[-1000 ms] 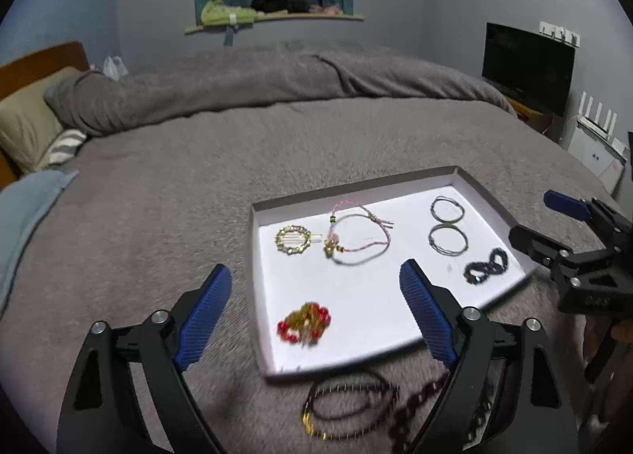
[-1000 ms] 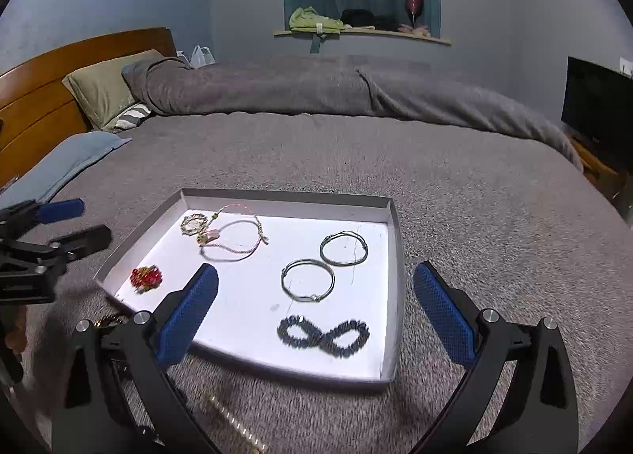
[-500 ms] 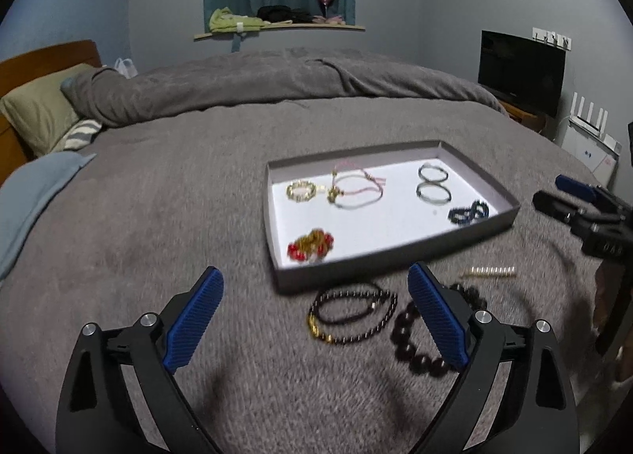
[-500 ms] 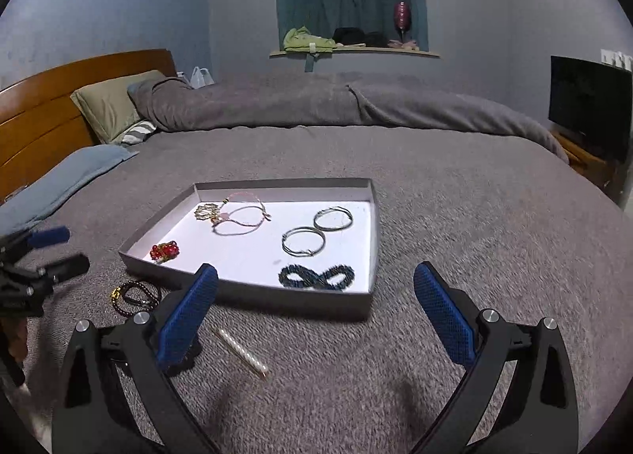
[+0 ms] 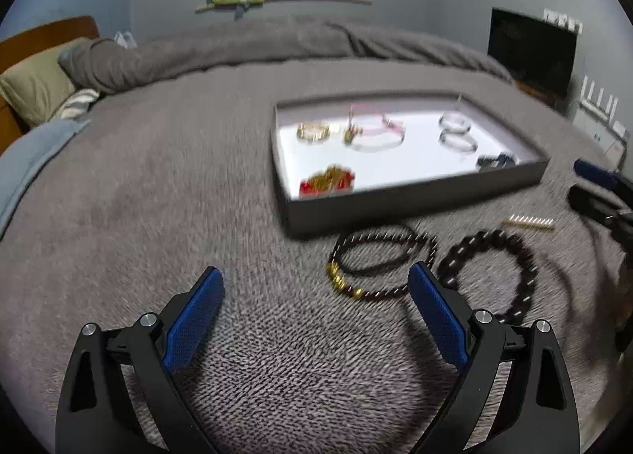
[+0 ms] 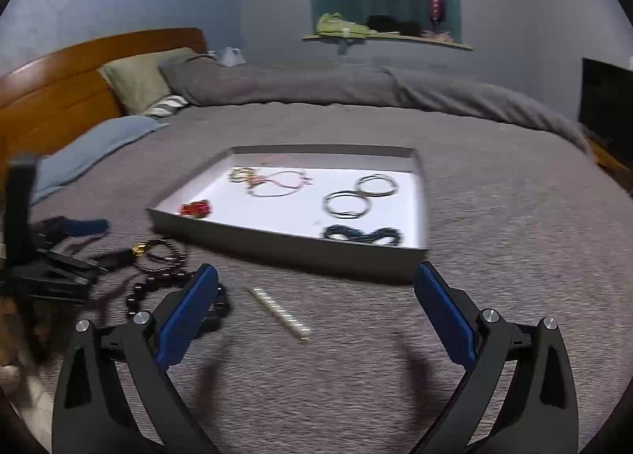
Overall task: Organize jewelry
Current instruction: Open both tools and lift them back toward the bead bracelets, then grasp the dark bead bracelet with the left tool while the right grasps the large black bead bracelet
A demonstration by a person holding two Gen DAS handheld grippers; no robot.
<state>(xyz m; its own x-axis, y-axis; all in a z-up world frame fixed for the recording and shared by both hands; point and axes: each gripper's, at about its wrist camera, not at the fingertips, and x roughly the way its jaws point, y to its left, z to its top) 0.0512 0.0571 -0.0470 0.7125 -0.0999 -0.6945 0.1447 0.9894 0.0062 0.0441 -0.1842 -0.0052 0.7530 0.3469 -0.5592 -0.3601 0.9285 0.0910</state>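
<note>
On the grey bed (image 5: 158, 216), the shallow tray (image 5: 415, 200) is sitting at about 1 o'clock from the left hand-held gripper (image 5: 316, 307), already carrying several bracelets. Both the left and the right hand-held gripper (image 6: 316, 307) are gaping wide, holding nothing; the left one's jaws have just been opening.

Outside the tray, just in front of its near wall, are lying:
- the big dark bead bracelet (image 5: 490, 272), at 3 o'clock of the thin one;
- the thin dark bead bracelet (image 5: 379, 268) with gold beads;
- a small pale bar (image 6: 277, 311).

Risks, as judgement:
- The loops are lying close, maybe touching, so one pinch is likely dragging both.
- The soft knit is giving under the pads, so beads are sinking and slipping.
- A low carry is catching the tray wall.
</note>
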